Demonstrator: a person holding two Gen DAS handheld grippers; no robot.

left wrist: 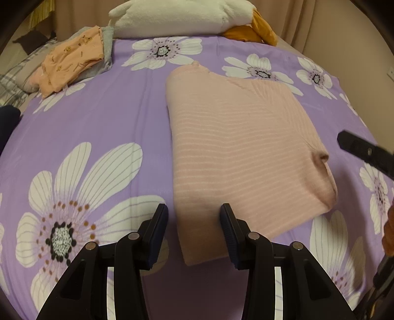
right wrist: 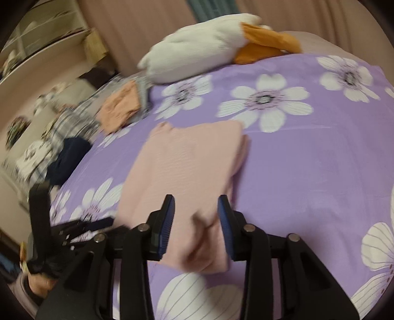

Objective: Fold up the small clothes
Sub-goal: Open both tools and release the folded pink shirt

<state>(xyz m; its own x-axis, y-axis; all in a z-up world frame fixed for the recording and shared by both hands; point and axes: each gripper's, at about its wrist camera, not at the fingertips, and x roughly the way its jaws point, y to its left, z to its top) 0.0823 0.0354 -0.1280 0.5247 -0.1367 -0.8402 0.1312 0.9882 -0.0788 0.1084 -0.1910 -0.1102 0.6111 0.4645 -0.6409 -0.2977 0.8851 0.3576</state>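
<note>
A pale pink striped garment [left wrist: 236, 147] lies folded into a rough rectangle on the purple flowered bed cover [left wrist: 98, 123]. My left gripper [left wrist: 193, 217] stands open over the garment's near left corner, fingers apart on either side of that edge, pads clear of the cloth. In the right wrist view, which is blurred, the same garment [right wrist: 187, 157] runs under my right gripper [right wrist: 196, 214]. Its jaws are open with the near, slightly bunched corner between them and a gap showing at each pad. One finger of the right gripper [left wrist: 357, 147] shows at the right edge of the left wrist view.
A small pile of orange printed and grey clothes [left wrist: 71, 59] sits at the far left of the bed. A white plush toy [left wrist: 177, 17] with orange parts [left wrist: 256, 32] lies along the far edge. A dark navy item [right wrist: 71, 152] sits off the left side.
</note>
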